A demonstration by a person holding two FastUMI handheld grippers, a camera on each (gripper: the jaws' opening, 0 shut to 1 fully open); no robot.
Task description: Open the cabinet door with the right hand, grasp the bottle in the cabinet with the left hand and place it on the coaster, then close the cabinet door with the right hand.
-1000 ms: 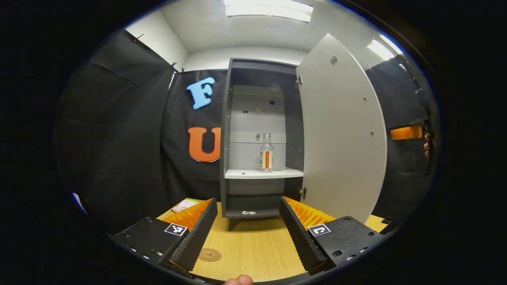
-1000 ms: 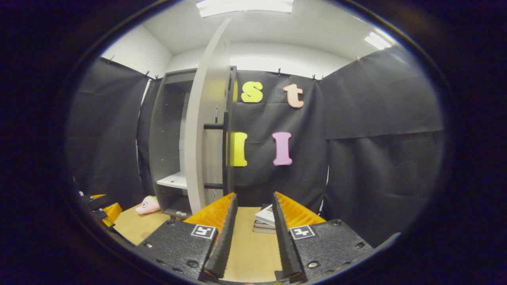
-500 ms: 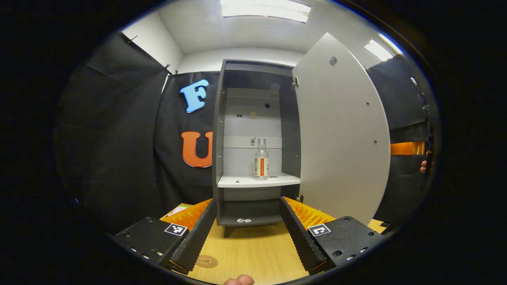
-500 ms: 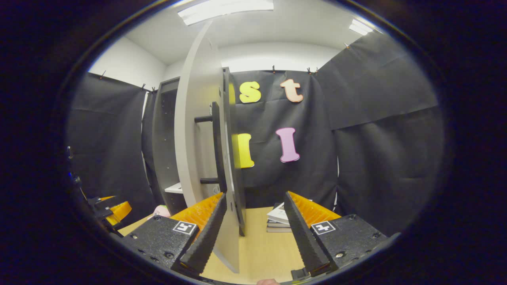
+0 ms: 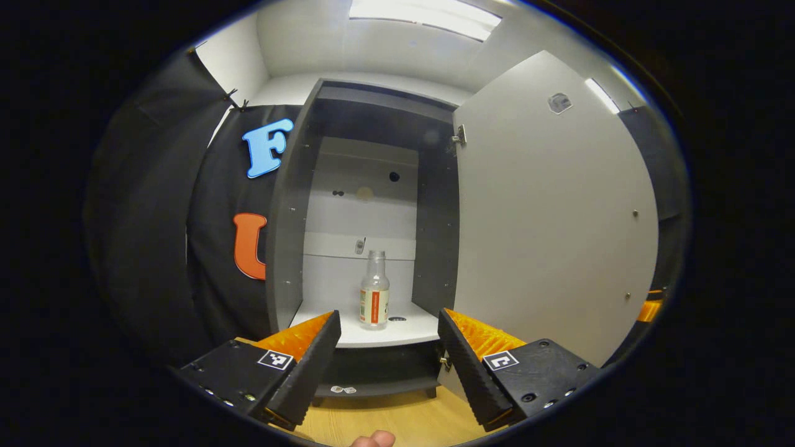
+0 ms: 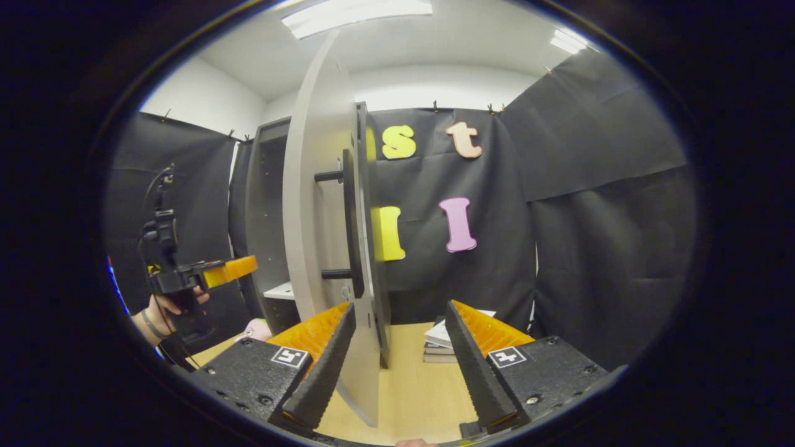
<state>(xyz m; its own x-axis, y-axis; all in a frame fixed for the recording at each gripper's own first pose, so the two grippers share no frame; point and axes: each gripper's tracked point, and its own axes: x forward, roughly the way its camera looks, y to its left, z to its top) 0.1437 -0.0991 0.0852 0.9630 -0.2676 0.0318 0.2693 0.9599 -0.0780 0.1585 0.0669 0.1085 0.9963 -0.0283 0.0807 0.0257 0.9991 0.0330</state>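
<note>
The door [image 5: 553,217] stands wide open, so the step in hand looks like the reach for the bottle [image 5: 374,299], which stands upright, alone on the white shelf [image 5: 385,332] inside the cabinet [image 5: 292,205]. The left claw [image 5: 388,347] faces it with fingers spread and empty, short of the shelf; next it must go in level and straddle the bottle before pinching. The right claw [image 6: 397,360] is spread too, its fingers either side of the door's edge [image 6: 363,347] without gripping it.

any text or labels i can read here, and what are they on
None can be read as words.
bottle label: orange and white, print too small.
Square black-and-white marker tags on the left gripper and right gripper: patterns, not words.
Sticker on the cabinet door: too blurred.
Stacked books: nothing legible.
</note>
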